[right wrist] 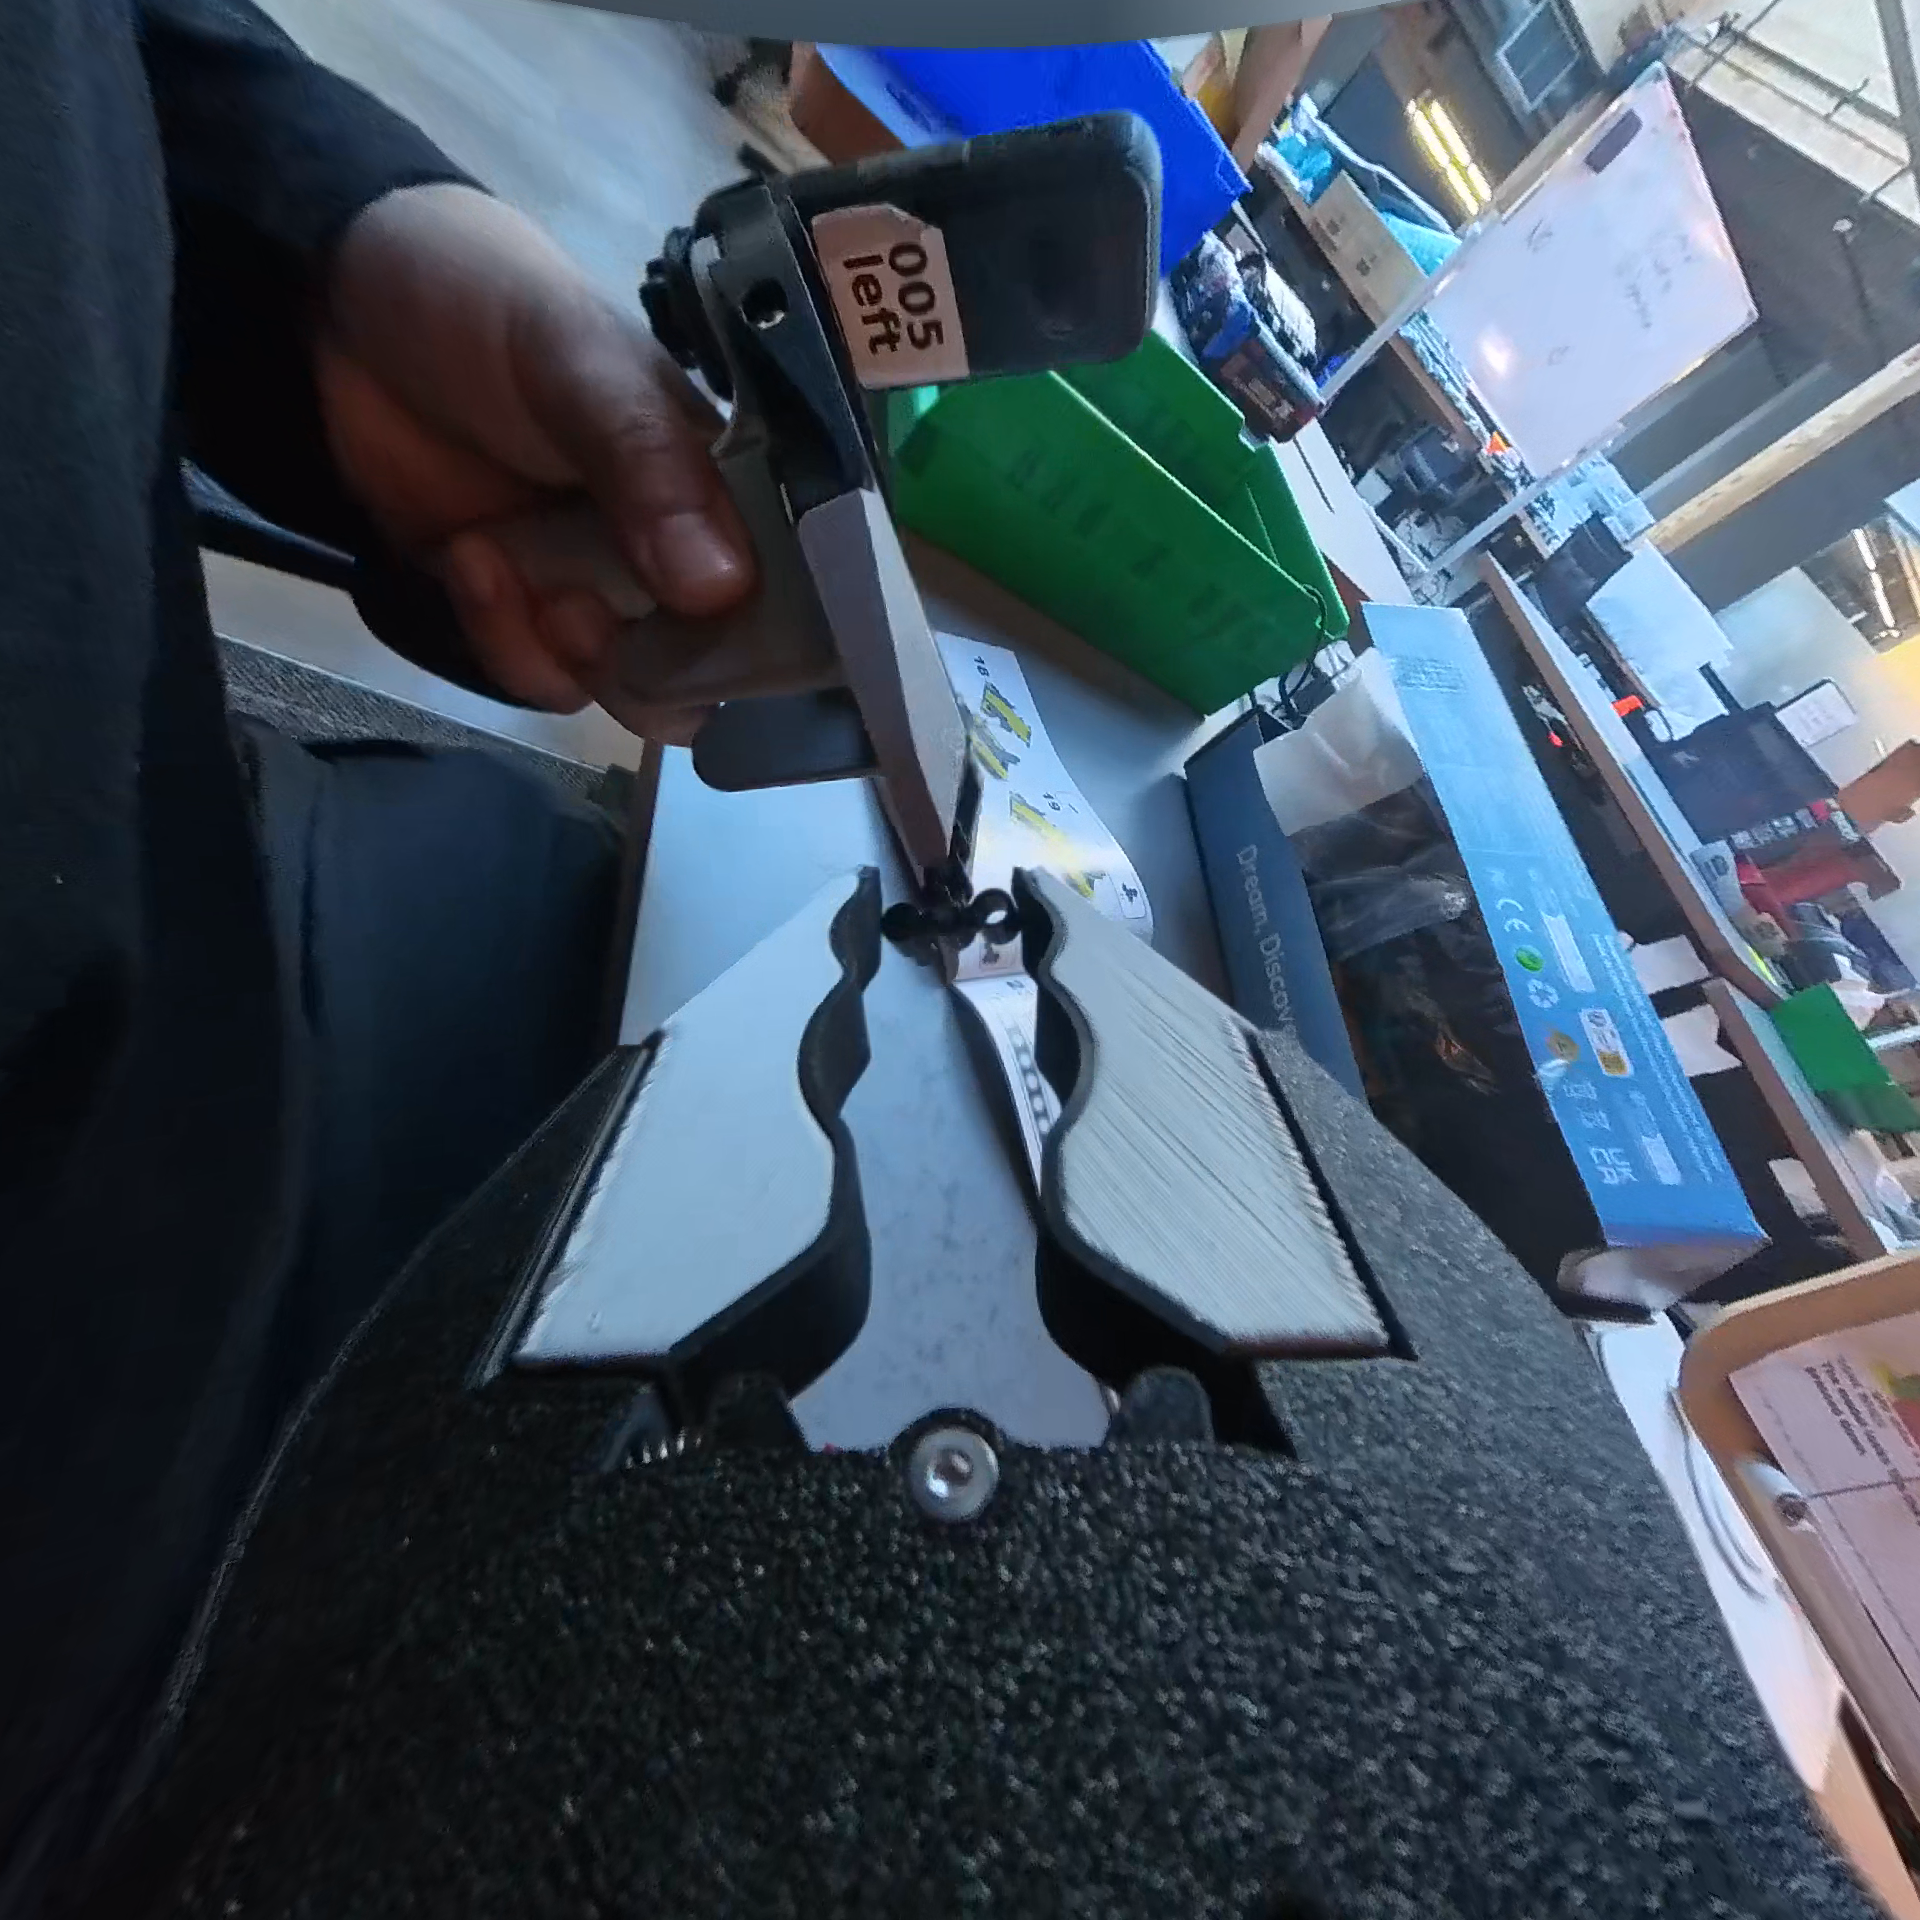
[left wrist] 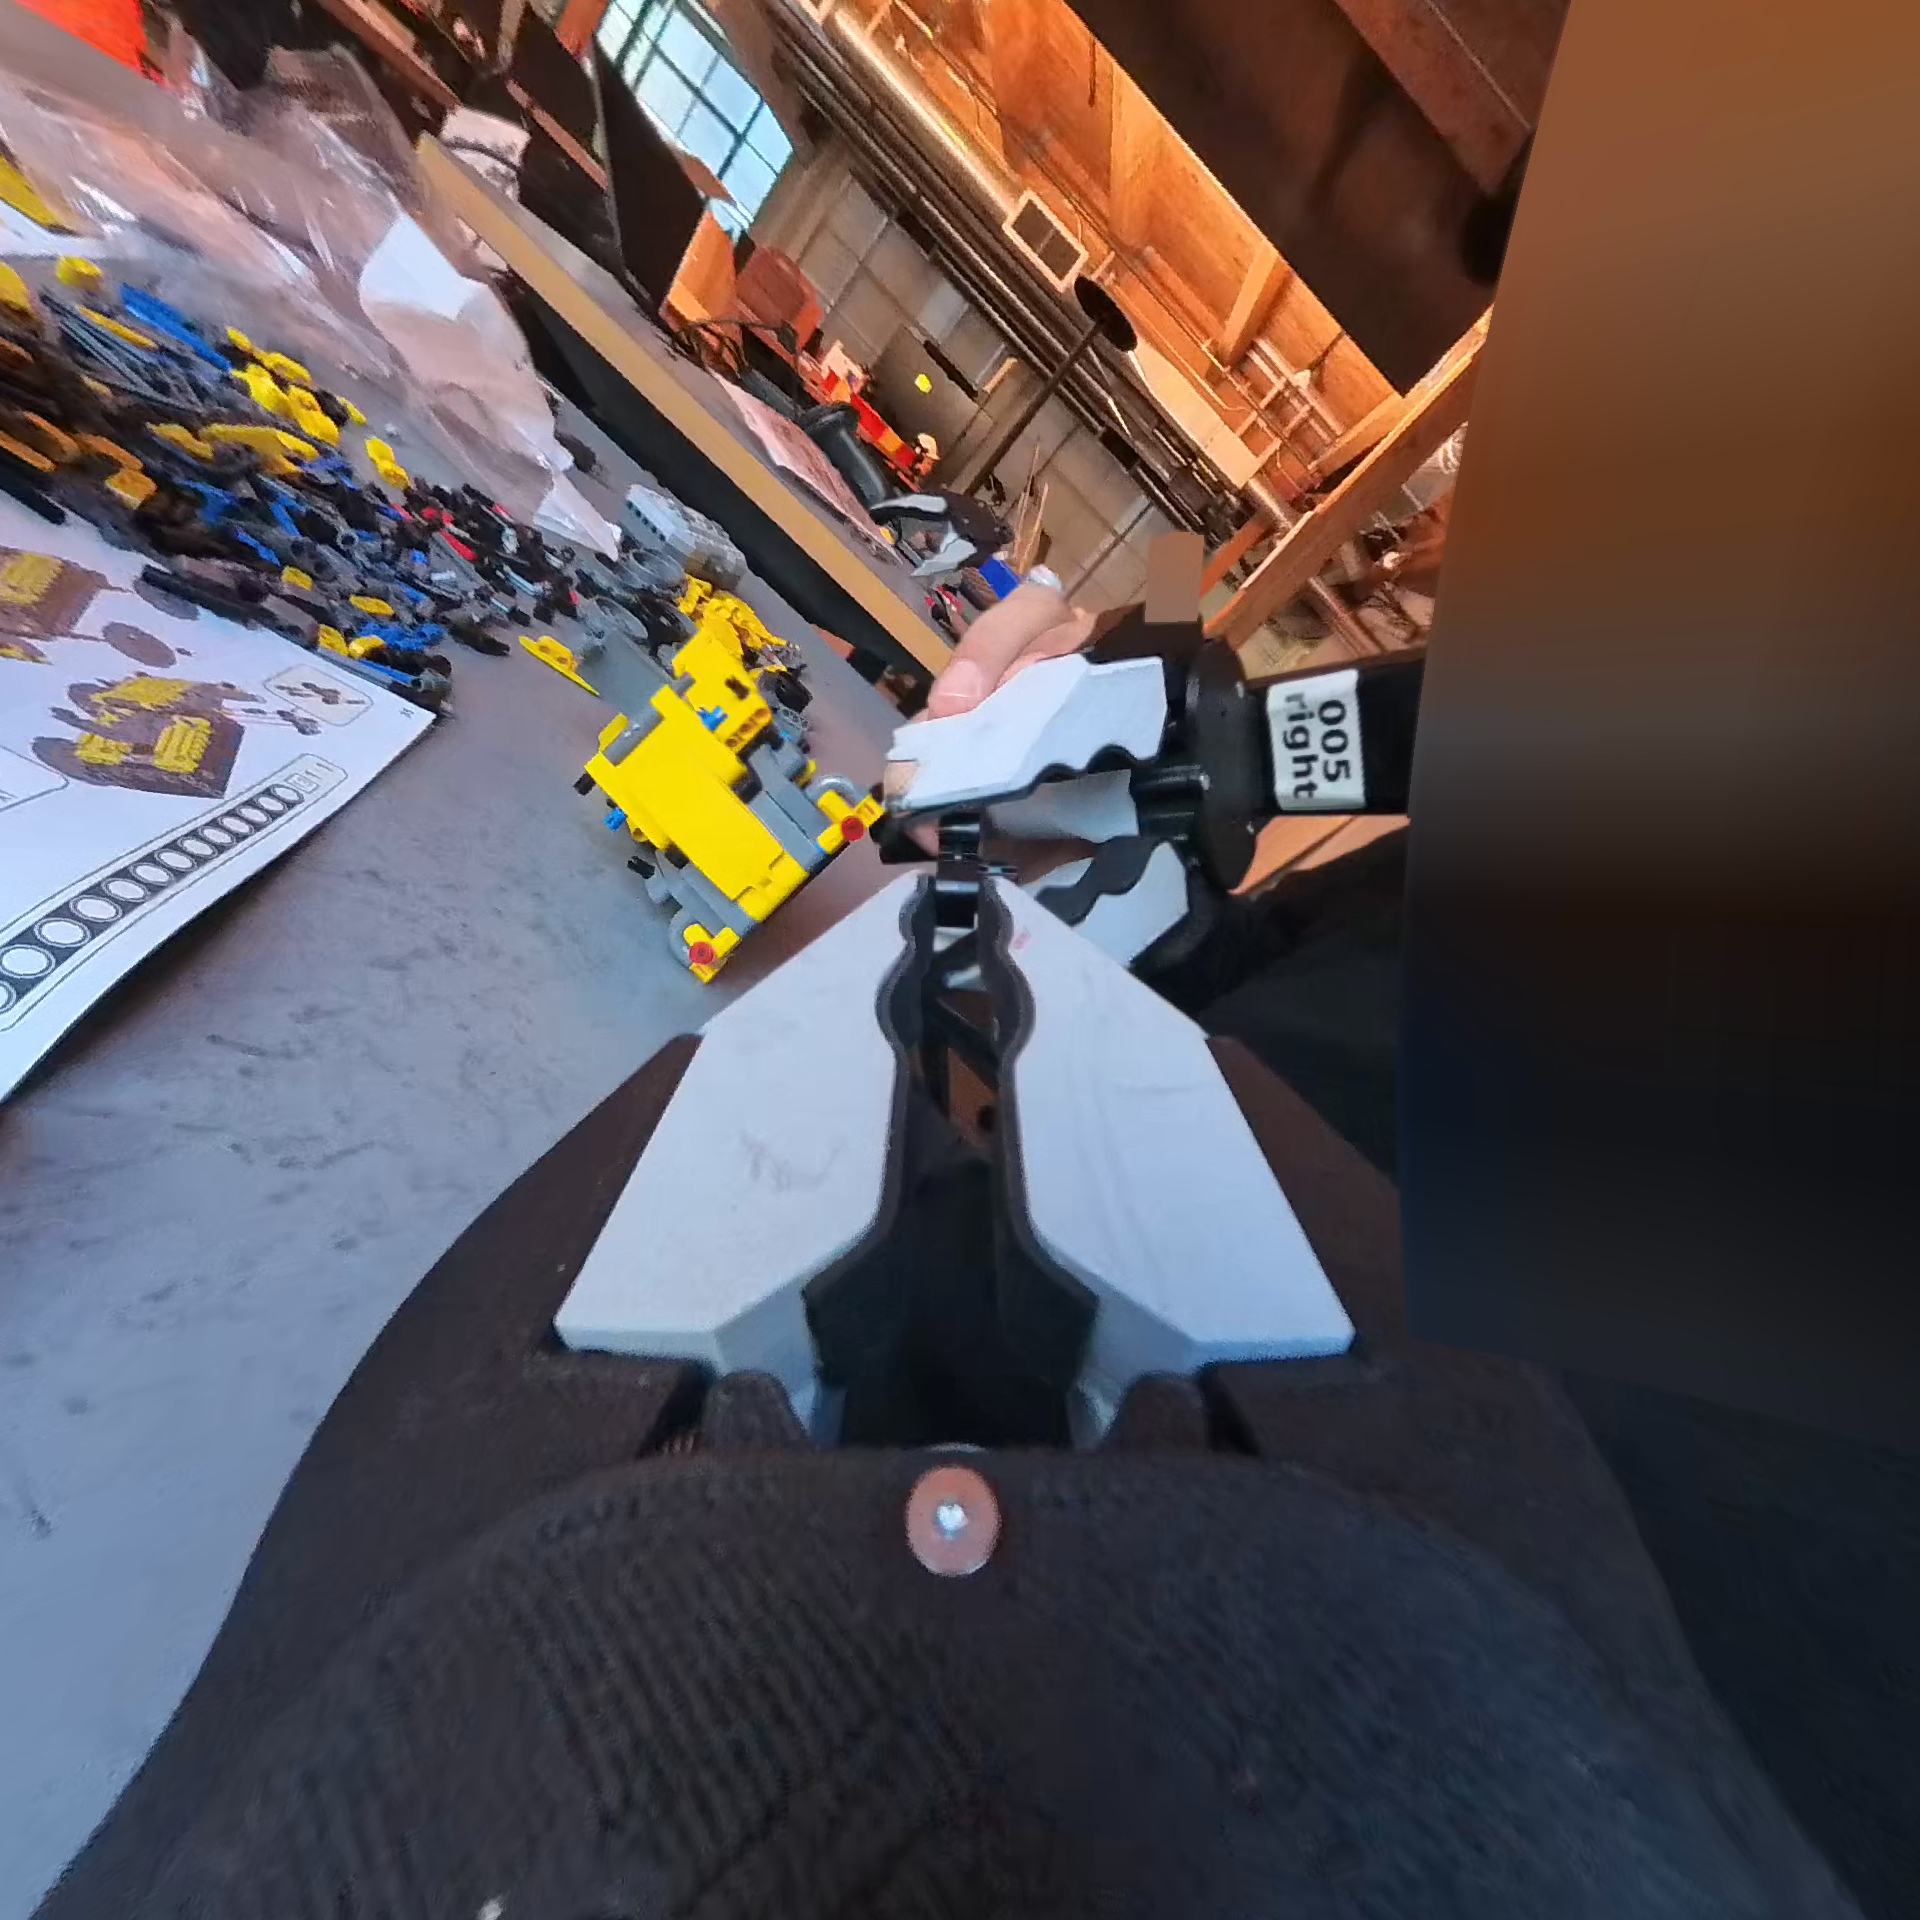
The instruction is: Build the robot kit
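The left gripper (left wrist: 954,914) is closed on a small black part (left wrist: 956,883), its fingers (left wrist: 800,1122) pinching the piece at the very tips. The right gripper (right wrist: 945,914) stands with its jaws apart; a black pin (right wrist: 940,923) lies crosswise between its tips, touching or nearly touching both, and whether it is truly clamped cannot be told. The two grippers meet tip to tip in the air above the table (left wrist: 260,1195), near its edge.

Beside them on the table stands a yellow and grey model (left wrist: 717,790), with a loose heap of bricks (left wrist: 260,468) and a booklet (left wrist: 156,790) beyond.

Risks, as a judgement: both holds are shallow, at the tips only. A slight misalignment or sideways push could twist the part out of the left grip. The pin, if loosely held, could drop off the table edge or into the heap, where black pieces are hard to find. A swing could also knock the model.
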Available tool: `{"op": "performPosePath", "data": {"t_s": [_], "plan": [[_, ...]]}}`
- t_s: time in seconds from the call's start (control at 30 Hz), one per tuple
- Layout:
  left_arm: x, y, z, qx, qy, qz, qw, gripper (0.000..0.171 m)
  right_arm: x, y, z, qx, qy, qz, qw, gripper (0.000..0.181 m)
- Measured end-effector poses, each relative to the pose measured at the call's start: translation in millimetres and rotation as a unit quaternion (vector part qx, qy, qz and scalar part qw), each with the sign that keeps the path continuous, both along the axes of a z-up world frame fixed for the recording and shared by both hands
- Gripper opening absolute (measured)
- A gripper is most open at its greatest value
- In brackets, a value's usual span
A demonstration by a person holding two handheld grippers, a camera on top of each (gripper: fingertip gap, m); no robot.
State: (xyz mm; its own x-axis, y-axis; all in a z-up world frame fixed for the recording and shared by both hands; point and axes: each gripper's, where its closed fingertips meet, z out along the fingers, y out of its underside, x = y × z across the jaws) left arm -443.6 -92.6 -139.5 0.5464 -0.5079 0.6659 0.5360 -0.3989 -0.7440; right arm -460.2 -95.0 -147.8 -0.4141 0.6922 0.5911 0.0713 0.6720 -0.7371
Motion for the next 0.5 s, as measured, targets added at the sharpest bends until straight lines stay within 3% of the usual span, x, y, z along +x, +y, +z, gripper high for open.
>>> {"op": "performPosePath", "data": {"t_s": [0.2,0.5], "plan": [[-13.7,3.8,-6.9,0.007,-0.027,0.014,1.000,0.003,-12.2,4.7,-7.7,0.045,-0.014,-0.004,0.999,0.026],[-15.3,-4.3,-6.4,0.016,-0.056,0.012,0.998,0.005,-7.9,-0.5,-6.5,0.023,-0.025,-0.024,0.999,0.026]]}}
